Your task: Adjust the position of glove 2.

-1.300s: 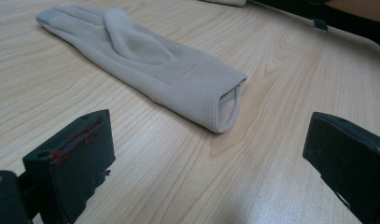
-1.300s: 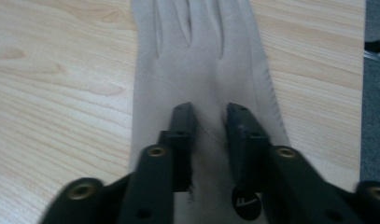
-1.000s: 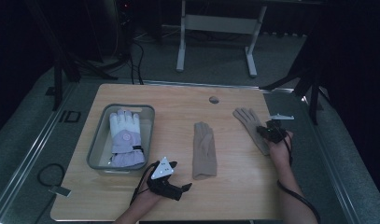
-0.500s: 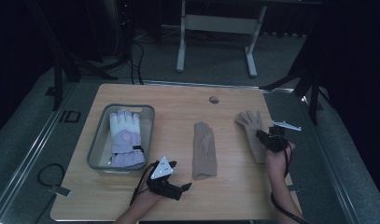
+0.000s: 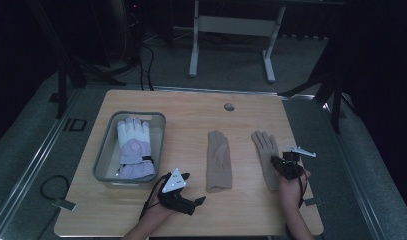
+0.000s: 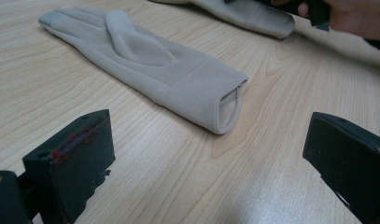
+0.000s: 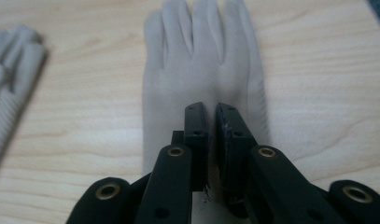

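Left gripper [image 5: 198, 201]: nearest the table's front edge, held low over the bare wood, jaws spread wide with nothing between them; in the left gripper view its two black jaws frame the cuff of the middle beige glove [image 6: 145, 60]. Right gripper [image 5: 277, 163]: toward the front right, jaws pressed together on the right beige glove [image 7: 201, 74], pinching the fabric near the wrist part; in the right gripper view the glove's fingers spread flat on the wood beyond the jaw tips. Right beige glove: lies flat on the table [image 5: 251, 107], fingers pointing to the far side, cuff hidden under the gripper and hand. Middle beige glove: flat, just left of the first, apart from it, fingers also pointing away, open cuff facing the front edge. Grey tray [image 5: 157, 118]: left part of the table, well apart from both beige gloves. White and lilac glove [image 5: 133, 147]: inside the tray, fingers toward the far side. Small round grey insert [image 5: 229, 106]: in the tabletop near its far edge.
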`<state>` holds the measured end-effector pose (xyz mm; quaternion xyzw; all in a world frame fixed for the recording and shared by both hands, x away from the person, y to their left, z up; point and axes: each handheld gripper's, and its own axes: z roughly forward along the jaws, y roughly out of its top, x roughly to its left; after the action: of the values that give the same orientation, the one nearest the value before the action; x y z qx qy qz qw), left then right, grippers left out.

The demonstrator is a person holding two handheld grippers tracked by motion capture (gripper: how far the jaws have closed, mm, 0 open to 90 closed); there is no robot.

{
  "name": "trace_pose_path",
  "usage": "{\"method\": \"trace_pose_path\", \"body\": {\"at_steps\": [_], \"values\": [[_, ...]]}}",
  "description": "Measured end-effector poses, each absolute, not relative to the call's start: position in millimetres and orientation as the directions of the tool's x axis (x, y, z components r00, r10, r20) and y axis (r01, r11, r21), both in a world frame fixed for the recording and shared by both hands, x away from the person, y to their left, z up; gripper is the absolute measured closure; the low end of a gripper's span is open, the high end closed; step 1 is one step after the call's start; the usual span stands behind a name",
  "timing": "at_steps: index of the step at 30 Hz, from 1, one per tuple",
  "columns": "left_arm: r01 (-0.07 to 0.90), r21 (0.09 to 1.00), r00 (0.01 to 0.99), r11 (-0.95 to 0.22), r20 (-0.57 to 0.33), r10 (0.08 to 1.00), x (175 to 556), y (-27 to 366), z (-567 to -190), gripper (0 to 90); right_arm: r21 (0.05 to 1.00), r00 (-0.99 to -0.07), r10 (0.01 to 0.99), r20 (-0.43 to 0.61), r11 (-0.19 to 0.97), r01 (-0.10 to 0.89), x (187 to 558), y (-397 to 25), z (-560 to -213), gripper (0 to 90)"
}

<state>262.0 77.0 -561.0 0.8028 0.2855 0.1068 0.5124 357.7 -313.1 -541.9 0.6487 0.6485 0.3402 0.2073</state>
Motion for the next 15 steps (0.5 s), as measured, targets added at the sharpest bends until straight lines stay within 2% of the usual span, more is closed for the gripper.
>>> {"method": "trace_pose_path", "body": {"at_steps": [5, 8, 15], "values": [[0.349, 0.883, 0.816, -0.314, -0.122, 0.564, 262, 77, -561, 2.0, 0.693, -0.092, 0.984, 0.156, -0.042, 0.720, 360, -314, -547, 77.7], [0.349, 0.883, 0.816, -0.313, -0.122, 0.565, 262, 77, -561, 2.0, 0.700, -0.116, 0.984, 0.132, -0.010, 0.714, 359, -313, -543, 70.0], [0.349, 0.883, 0.818, -0.314, -0.123, 0.562, 262, 77, -561, 2.0, 0.709, -0.208, 0.974, 0.093, 0.082, 0.701, 360, -320, -532, 66.0]]}}
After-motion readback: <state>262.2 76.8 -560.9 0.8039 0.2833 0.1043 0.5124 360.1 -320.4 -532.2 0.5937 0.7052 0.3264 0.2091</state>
